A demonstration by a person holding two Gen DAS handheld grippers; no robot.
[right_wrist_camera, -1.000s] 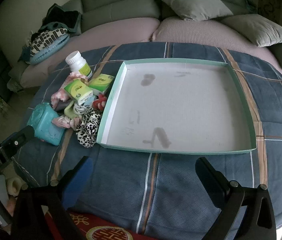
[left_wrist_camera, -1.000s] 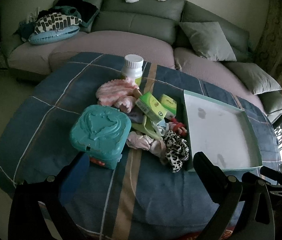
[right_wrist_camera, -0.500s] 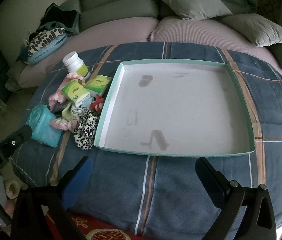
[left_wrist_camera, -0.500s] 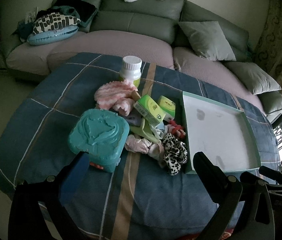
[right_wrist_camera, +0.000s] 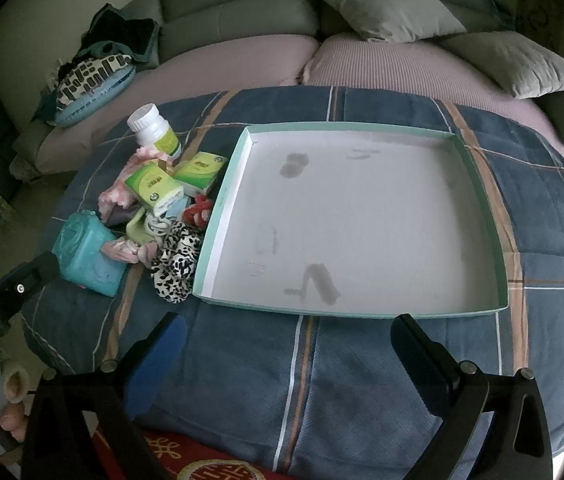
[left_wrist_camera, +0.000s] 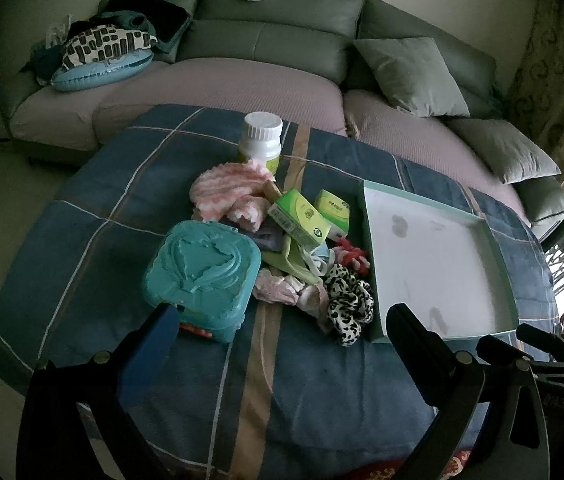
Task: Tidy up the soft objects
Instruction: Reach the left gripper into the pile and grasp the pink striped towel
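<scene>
A pile sits on the blue plaid cloth: a leopard-print scrunchie, a pink-and-white knit cloth, a pale pink scrunchie, a red scrunchie, two green boxes, a white bottle and a teal plastic case. Right of the pile lies a shallow teal-rimmed tray with nothing in it. My left gripper hovers open in front of the pile. My right gripper hovers open before the tray's near edge.
A grey sofa with cushions curves behind the table. A patterned cushion and dark clothes lie at its left end. A hand holds the left tool at the right wrist view's lower left.
Both cameras have shifted only slightly; the pile and tray sit a touch differently in view. Both grippers stay open and nothing has been picked up.
</scene>
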